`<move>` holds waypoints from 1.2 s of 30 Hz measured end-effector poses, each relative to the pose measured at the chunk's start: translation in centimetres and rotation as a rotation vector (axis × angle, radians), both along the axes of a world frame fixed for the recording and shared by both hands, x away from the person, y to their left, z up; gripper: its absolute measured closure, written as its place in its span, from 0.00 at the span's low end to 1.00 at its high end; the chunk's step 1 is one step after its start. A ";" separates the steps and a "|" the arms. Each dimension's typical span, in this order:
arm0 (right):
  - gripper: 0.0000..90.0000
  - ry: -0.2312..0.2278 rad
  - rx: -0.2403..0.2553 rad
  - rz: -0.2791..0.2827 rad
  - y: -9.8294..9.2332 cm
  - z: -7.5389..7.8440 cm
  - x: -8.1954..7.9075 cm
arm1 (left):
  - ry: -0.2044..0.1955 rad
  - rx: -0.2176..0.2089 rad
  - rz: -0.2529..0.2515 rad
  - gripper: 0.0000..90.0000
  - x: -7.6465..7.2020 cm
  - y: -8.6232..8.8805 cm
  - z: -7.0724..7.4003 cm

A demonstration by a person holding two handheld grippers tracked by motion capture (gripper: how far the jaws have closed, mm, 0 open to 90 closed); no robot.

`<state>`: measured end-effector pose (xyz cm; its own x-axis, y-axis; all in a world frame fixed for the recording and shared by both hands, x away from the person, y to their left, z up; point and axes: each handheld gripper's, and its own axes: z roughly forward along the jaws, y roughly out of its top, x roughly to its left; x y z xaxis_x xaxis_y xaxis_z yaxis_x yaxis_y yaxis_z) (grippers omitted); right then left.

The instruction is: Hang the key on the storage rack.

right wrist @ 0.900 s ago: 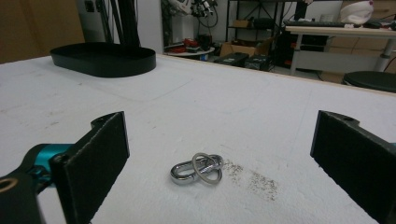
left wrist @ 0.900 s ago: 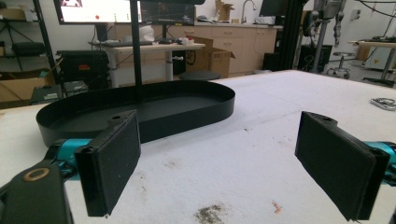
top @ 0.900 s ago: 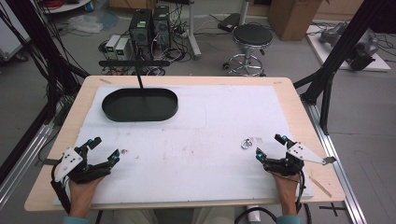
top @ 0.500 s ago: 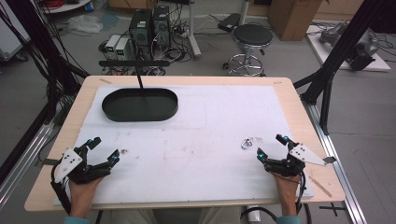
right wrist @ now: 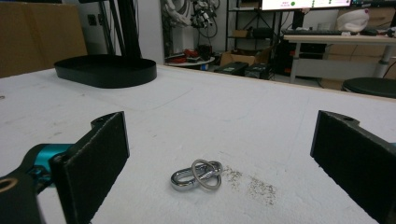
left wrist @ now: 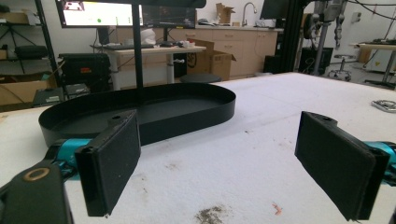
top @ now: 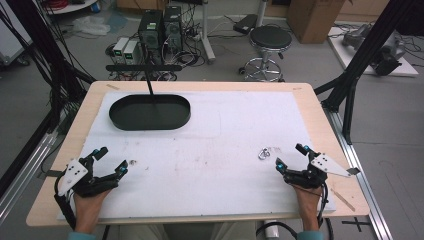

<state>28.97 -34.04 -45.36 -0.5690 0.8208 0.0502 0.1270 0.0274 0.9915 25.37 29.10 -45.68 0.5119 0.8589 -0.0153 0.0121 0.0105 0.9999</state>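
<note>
Item: shiny metal carabiner with a thin ring looped through it [right wrist: 196, 175], flat on the white felt table cover [top: 225, 130], near right, just ahead of the right gripper [top: 291, 159]. Right gripper: released, jaws wide. Left gripper [top: 111, 160]: released, empty, near left. Risk, judged: a low-lying clip may skid or slip from closing pads.

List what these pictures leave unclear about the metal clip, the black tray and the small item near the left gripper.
- Metal clip: in the right gripper view its ring overlaps it; whether they interlink is unclear. High view: too small.
- Black tray: in the left gripper view the near wall and a jaw hide part of its floor.
- Small item: too tiny in the high view to identify.
</note>
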 end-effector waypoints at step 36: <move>0.06 0.268 -0.449 0.262 2.8 6.1 6.6 | 0.002 0.001 -0.003 0.16 0.0 0.0 0.0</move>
<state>35.58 -31.24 -39.24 -0.7710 0.6289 -0.0997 0.3043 0.5014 0.8099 25.37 29.13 -45.69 0.5142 0.8575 -0.0155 0.0137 0.0098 0.9999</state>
